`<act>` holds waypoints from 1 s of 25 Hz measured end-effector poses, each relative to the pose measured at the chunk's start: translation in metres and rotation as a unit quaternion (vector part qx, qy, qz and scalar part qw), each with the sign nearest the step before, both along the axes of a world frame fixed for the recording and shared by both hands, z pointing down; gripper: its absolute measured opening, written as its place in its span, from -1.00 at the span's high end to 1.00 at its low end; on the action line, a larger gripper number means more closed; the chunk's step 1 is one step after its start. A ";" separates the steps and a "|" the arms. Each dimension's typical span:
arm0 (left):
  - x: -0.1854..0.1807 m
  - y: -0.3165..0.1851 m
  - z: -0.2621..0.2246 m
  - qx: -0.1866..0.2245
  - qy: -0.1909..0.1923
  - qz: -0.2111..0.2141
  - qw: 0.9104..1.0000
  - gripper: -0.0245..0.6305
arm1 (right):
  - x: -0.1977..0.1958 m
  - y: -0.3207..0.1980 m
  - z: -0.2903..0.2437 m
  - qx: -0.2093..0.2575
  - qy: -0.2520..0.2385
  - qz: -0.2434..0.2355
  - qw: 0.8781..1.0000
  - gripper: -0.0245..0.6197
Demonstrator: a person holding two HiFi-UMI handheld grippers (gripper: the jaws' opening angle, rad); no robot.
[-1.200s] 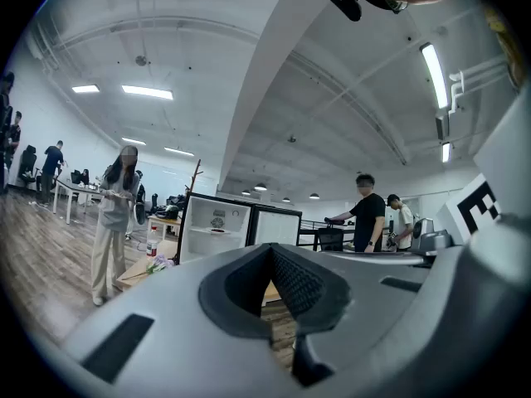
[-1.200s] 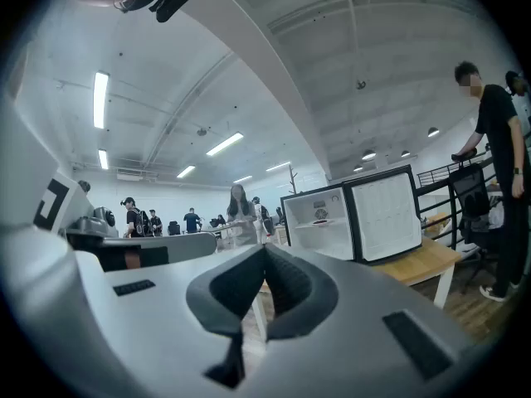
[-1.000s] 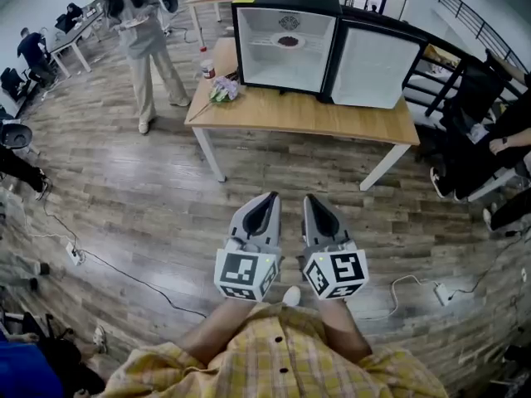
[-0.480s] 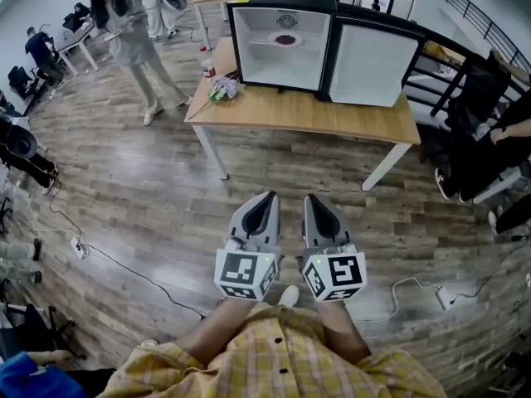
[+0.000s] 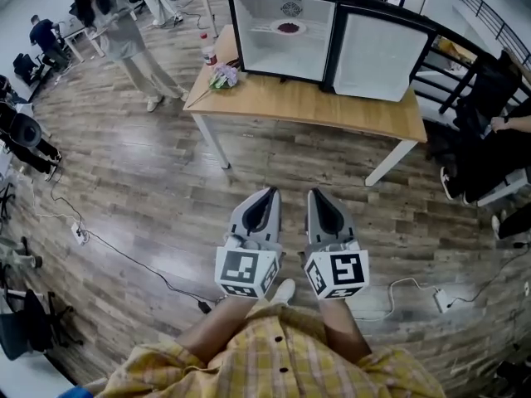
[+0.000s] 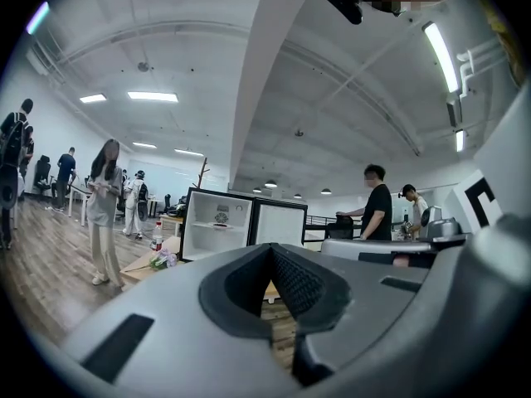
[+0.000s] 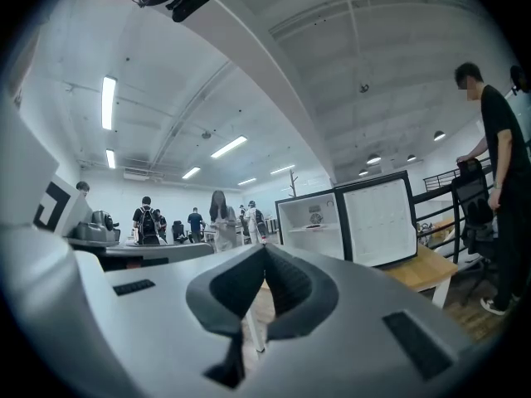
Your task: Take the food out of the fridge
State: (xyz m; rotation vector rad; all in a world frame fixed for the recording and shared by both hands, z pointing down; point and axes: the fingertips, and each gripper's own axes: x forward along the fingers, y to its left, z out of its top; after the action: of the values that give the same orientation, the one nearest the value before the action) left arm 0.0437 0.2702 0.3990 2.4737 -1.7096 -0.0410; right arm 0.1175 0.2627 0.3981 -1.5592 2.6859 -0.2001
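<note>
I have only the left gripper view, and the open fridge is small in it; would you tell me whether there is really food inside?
Observer: Yes. The head view looks down into the fridge, and a plate with something dark on it sits inside, towards the back.
Operator: Thank you. My view shows only my own jaws, so how does the other gripper stand?
Observer: In its own view the right gripper has its jaws together with nothing between them.
</note>
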 end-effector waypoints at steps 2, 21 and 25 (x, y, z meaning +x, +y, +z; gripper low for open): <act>0.001 -0.008 0.003 0.000 0.002 0.002 1.000 0.90 | 0.000 -0.009 0.002 0.000 0.002 0.001 1.000 0.90; -0.049 -0.165 0.001 0.003 0.012 0.017 1.000 0.90 | -0.048 -0.161 -0.001 0.001 0.017 0.014 1.000 0.90; -0.065 -0.197 -0.003 0.008 0.015 0.021 1.000 0.90 | -0.064 -0.190 -0.003 0.004 0.026 0.022 0.999 0.90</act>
State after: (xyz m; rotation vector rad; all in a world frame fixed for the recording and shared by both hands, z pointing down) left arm -0.0217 0.0736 0.3959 2.5060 -1.6518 -0.0860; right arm 0.0531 0.0730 0.3947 -1.6409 2.6847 -0.1494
